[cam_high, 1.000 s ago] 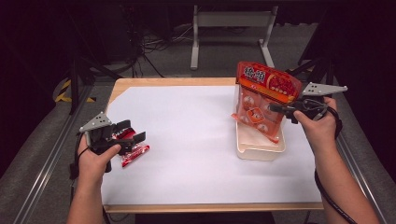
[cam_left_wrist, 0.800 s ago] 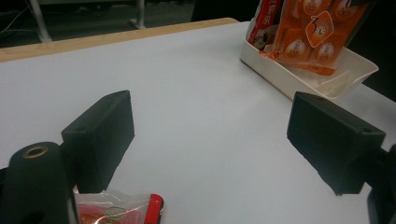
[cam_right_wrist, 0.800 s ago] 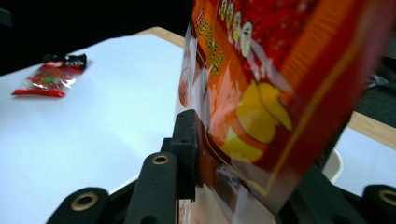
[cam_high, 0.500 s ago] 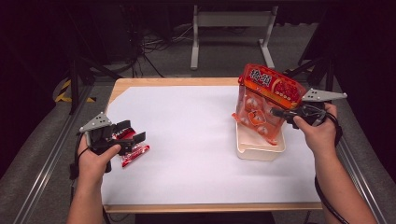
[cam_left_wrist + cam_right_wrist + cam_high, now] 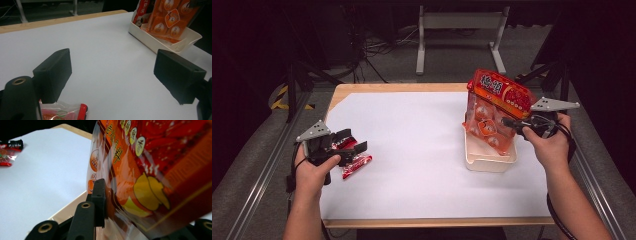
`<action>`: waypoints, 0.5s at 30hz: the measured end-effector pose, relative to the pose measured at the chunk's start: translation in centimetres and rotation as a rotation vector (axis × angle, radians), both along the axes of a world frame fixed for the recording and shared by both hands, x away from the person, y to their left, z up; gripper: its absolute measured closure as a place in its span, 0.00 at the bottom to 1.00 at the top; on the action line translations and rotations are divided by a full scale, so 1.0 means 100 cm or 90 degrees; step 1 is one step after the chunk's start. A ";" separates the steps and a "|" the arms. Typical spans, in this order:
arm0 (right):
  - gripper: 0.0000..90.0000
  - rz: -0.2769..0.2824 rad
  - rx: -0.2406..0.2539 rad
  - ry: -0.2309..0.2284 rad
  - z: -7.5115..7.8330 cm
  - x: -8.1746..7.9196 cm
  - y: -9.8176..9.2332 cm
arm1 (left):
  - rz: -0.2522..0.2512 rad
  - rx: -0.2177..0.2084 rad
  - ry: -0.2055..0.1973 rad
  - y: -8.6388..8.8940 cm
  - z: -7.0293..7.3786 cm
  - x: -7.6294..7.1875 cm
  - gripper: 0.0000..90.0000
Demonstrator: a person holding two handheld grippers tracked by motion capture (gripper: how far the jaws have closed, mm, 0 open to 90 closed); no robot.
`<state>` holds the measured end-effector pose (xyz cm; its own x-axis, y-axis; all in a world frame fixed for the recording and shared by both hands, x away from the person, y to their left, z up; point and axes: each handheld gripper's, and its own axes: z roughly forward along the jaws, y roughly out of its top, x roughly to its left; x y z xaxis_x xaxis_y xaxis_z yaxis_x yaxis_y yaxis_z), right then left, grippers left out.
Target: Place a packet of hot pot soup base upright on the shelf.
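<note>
Snack bag (image 5: 494, 110) is clamped by right hand-held gripper (image 5: 512, 123), long axis tilted, bottom end already in white tray (image 5: 488, 161) directly below; left hand-held gripper (image 5: 346, 144) is held wide open, empty, w/ nothing gripped.

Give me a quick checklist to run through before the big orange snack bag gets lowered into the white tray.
1. Right gripper clamped on orange snack bag: ok, jaws pinch its side.
2. Bag's lower end inside white tray: ok; whether it touches the bottom, cannot tell.
3. Bag level: not ok, it stands tilted.
4. Left gripper clear of the tray: ok, far across the table, jaws open.
5. Small red packet out of the way: ok, beside the left gripper.
</note>
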<state>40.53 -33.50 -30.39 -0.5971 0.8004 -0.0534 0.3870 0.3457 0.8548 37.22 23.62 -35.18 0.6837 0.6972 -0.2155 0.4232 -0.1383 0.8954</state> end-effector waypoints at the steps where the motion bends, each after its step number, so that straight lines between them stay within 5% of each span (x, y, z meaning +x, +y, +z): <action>1: 0.78 -0.001 -0.007 0.003 -0.001 0.000 0.001 | -0.001 -0.001 0.000 0.000 0.000 0.000 0.17; 15: 0.78 0.026 -0.042 0.026 -0.018 0.005 0.016 | -0.001 0.000 0.002 -0.001 0.000 0.000 0.17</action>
<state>41.01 -31.93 -32.21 -0.6322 0.7706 -0.0800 0.4058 0.4173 0.8131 37.25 23.56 -35.21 0.6843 0.6957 -0.2186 0.4264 -0.1385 0.8939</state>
